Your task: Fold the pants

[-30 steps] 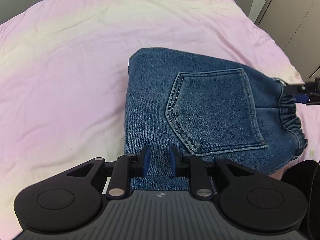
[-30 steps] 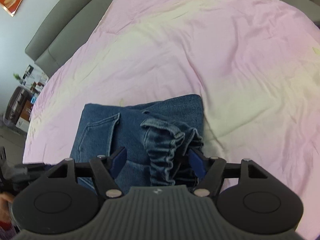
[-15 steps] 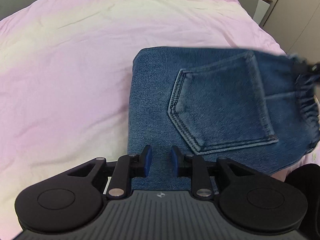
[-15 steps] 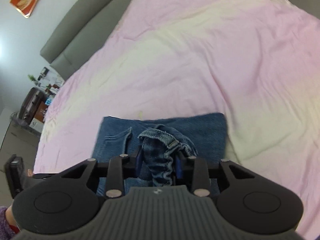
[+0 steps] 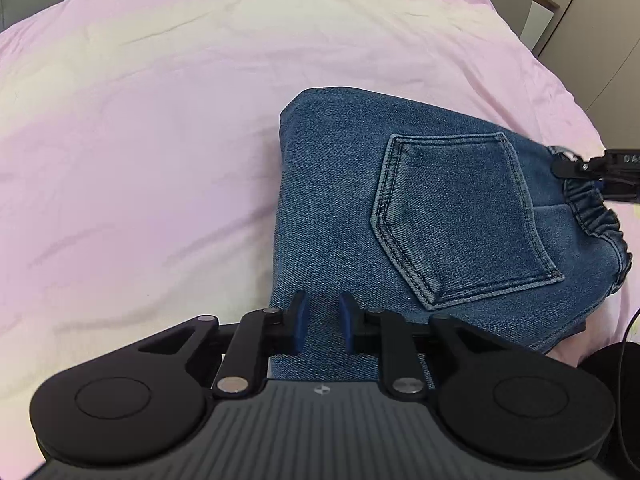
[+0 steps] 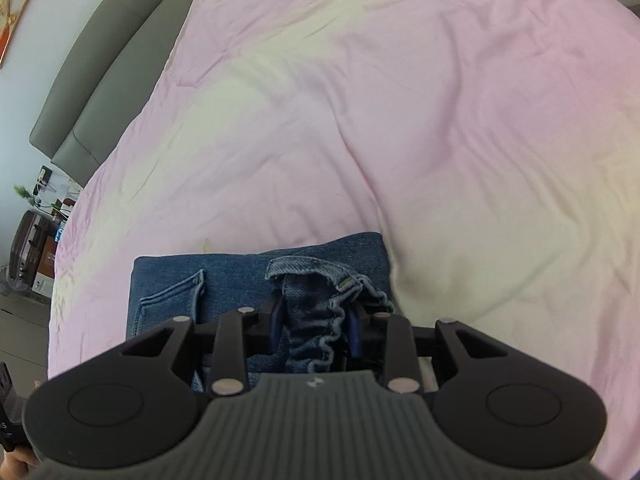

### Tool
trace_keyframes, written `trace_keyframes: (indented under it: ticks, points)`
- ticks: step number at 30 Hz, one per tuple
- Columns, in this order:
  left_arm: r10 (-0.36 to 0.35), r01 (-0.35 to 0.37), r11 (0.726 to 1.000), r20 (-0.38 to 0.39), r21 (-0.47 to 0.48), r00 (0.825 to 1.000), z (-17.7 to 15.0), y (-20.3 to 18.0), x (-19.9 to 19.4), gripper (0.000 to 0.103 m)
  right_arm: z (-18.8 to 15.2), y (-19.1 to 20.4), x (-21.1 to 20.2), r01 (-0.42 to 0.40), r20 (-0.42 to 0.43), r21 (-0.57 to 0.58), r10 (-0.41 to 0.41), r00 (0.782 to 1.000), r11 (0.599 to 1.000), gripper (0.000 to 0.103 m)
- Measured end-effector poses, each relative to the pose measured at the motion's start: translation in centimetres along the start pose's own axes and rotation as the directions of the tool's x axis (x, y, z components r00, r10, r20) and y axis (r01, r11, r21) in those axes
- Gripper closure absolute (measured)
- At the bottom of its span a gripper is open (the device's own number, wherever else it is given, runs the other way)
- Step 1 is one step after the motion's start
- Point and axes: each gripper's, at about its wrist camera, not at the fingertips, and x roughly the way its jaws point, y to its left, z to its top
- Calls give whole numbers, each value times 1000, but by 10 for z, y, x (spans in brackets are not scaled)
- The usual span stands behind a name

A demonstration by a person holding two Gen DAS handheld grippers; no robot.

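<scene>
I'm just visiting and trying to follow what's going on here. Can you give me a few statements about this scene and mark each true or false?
1. The jeans lie folded on a pink bedsheet. True.
2. The right gripper is empty. False: it is shut on the elastic waistband.
3. A back pocket faces up. True.
4. The left gripper hovers over bare sheet. False: it is over the jeans' near edge.

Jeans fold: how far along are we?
Mostly done: the jeans already lie as a compact folded block on the pink bedsheet, back pocket up. In hand: the right tongs have just closed on the gathered elastic waistband; the left tongs pinch the near denim edge. Left: probably laying the bunched waistband flat, or moving the stack.
</scene>
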Motion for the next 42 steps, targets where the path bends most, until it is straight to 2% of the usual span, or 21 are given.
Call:
trace_keyframes:
  ticks: [2,5,7,10,12,13,15,16,21,24,29,32,33,35,37,40,42]
  points:
    - [13,-14,1000,14,17,1000,-1,-3,-6,79,2,19,-13,35,-1,-93,-36,999,995,64]
    - [1,-3,999,71,32,997,-10,-7,-23,79,-10,45,-38,110,50,-262,-101,994,959,60]
    - [-1,-3,999,98,45,995,-18,-9,-34,77,-29,61,-60,123,97,-358,-94,991,925,60]
    - [3,-11,997,113,70,994,-33,-9,-43,75,-64,77,-86,99,111,-461,-53,992,882,61]
    - [16,-25,997,113,73,994,-42,-7,-41,75,-85,84,-87,118,114,-509,-69,991,853,62]
    - [24,-32,997,104,68,994,-45,-6,-37,75,-95,86,-85,131,115,-536,-82,990,834,67]
    - [18,-21,999,69,50,997,-50,0,-29,75,-109,83,-72,171,106,-561,-134,985,810,69]
    - [9,-11,999,56,44,998,-53,2,-25,72,-112,78,-65,183,100,-557,-154,983,810,70]
    - [-20,20,1000,26,21,999,-63,13,-14,70,-116,53,-31,197,29,-495,-211,977,846,71]
    - [13,-14,998,10,58,1000,-66,10,-4,67,-121,50,-16,222,32,-520,-242,970,824,71]
    - [40,-40,999,-10,36,999,-56,9,-4,65,-119,55,-13,247,31,-518,-271,962,819,70]
    - [64,-64,995,8,80,998,-48,2,-17,65,-116,60,-20,246,39,-513,-264,964,822,69]
    - [82,-84,991,19,102,996,-46,-2,-22,65,-114,61,-25,245,46,-509,-258,965,825,67]
    - [102,-109,985,55,134,993,-42,-7,-34,60,-112,61,-37,256,57,-495,-263,963,830,49]
    - [91,-103,984,81,147,992,-37,-10,-45,46,-107,59,-50,222,49,-465,-225,973,857,46]
    - [86,-103,982,112,161,990,-26,-14,-53,39,-96,51,-65,205,45,-407,-204,978,890,37]
    - [84,-106,979,130,172,988,-18,-16,-52,37,-86,43,-64,196,29,-375,-200,979,906,34]
